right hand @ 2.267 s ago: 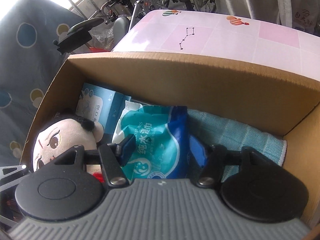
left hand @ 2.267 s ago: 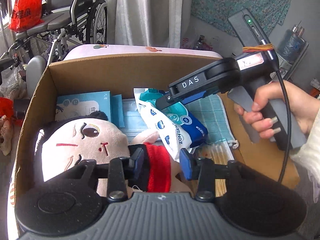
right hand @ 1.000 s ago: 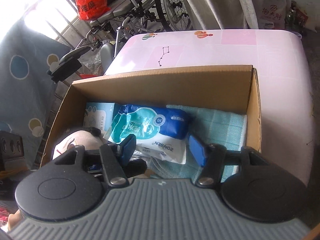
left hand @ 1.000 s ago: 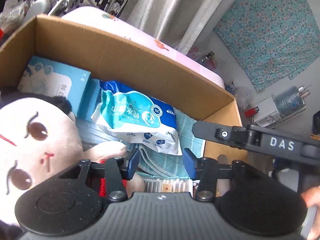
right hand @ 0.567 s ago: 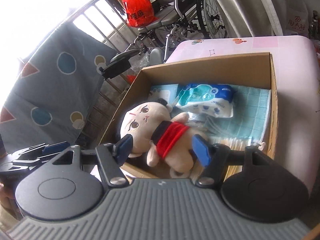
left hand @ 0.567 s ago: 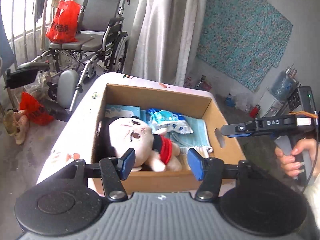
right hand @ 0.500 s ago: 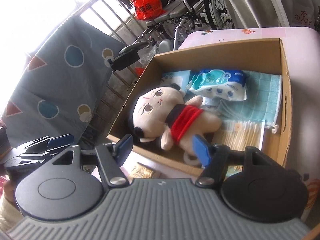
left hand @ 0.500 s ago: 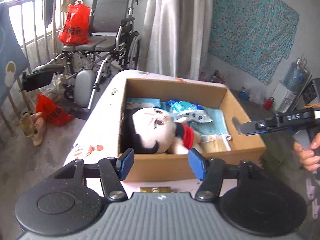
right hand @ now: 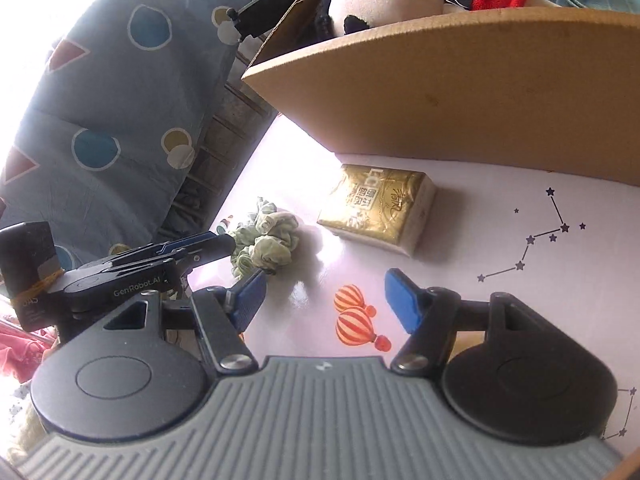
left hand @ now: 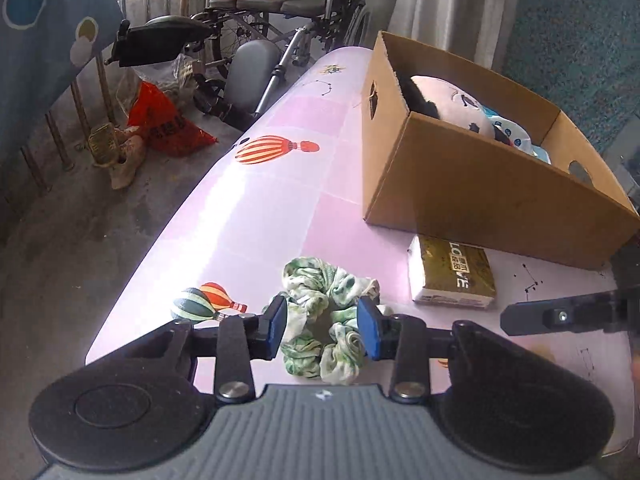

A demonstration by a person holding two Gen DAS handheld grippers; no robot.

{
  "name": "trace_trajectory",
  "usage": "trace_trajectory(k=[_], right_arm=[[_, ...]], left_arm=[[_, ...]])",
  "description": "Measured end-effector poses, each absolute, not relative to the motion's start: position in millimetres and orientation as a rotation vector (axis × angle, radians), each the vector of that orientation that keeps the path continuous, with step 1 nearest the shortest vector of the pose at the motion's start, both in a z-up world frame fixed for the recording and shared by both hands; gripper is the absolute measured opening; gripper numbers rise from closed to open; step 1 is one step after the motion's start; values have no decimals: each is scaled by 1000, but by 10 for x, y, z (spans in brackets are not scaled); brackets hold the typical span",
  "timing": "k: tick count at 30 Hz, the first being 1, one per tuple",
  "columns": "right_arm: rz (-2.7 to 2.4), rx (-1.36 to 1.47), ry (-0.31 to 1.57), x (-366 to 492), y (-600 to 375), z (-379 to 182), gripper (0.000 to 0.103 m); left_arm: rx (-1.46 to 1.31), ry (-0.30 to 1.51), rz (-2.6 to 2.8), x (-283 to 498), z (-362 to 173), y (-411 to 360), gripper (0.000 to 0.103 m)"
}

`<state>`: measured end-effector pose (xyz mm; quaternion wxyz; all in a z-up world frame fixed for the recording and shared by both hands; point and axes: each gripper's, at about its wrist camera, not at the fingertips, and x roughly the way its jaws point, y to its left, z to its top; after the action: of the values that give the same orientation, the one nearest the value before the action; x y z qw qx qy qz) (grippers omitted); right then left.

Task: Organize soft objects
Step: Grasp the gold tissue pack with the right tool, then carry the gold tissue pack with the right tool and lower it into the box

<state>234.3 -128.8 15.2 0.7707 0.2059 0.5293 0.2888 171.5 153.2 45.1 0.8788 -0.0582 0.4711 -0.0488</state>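
Scrunchie point(left hand: 326, 322) sits between the left gripper point(left hand: 322, 332) pads, jaws just closing, not yet clamped; soft, light – pinch its bunched fabric; right gripper point(right hand: 326, 296) apart, empty.

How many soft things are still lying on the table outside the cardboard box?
2. A green scrunchie lies between the left gripper's fingers, and a gold tissue pack sits beside the cardboard box. Others may be hidden behind it.
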Motion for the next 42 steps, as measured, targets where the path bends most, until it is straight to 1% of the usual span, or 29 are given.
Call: trace_trajectory(k=[1, 2, 3, 4, 8, 9, 10, 12, 13, 14, 15, 19, 20, 22, 25, 27, 33, 35, 39, 42], right_arm=[[597, 479, 1134, 2363, -1312, 126, 66], [568, 524, 1129, 2391, -1359, 83, 67], [541, 569, 1125, 2417, -1425, 48, 67], [527, 611, 1123, 2453, -1489, 8, 69], [493, 724, 1142, 2629, -1659, -147, 74], [490, 708, 1156, 2676, -1647, -180, 74], [489, 684, 1170, 2712, -1618, -203, 75], [500, 638, 1185, 2774, -1544, -239, 76], [523, 632, 1179, 2801, -1538, -260, 79], [545, 628, 1175, 2838, -1539, -283, 80], [557, 621, 1173, 2853, -1521, -288, 80], [581, 623, 1160, 2891, -1512, -311, 80], [573, 604, 1156, 2881, -1489, -298, 79], [554, 535, 1141, 2824, -1418, -249, 70], [560, 446, 1142, 2705, -1382, -167, 70], [575, 452, 1141, 2607, -1406, -131, 70], [632, 559, 1125, 2295, -1654, 172, 70], [644, 555, 1081, 2193, -1771, 344, 69], [612, 543, 989, 2076, -2019, 696, 68], [580, 528, 921, 2034, -2198, 904, 68]], left_arm=[[-102, 956, -130, 1706, 482, 1487, 45], [-74, 931, -163, 1698, 499, 1413, 54], [-48, 912, -204, 1729, 519, 1312, 60], [-37, 902, -242, 1754, 532, 1259, 69], [-53, 928, -399, 1996, 366, 957, 71], [-31, 940, -414, 2046, 310, 866, 72], [-4, 949, -419, 2086, 253, 781, 77], [24, 970, -427, 2150, 139, 639, 79], [22, 989, -455, 2179, 52, 572, 80], [6, 1005, -483, 2203, -24, 532, 79], [0, 979, -491, 2196, -59, 501, 77], [55, 937, -498, 2155, -79, 357, 75], [43, 932, -503, 2143, -84, 343, 75], [55, 918, -486, 2091, -77, 301, 75], [110, 905, -489, 1997, -43, 227, 75], [128, 894, -503, 1906, 21, 202, 75], [191, 783, -538, 1520, 529, 68, 74], [244, 725, -568, 1392, 724, -55, 74], [252, 653, -591, 1272, 1016, -212, 74], [292, 559, -593, 1197, 1203, -400, 74]])
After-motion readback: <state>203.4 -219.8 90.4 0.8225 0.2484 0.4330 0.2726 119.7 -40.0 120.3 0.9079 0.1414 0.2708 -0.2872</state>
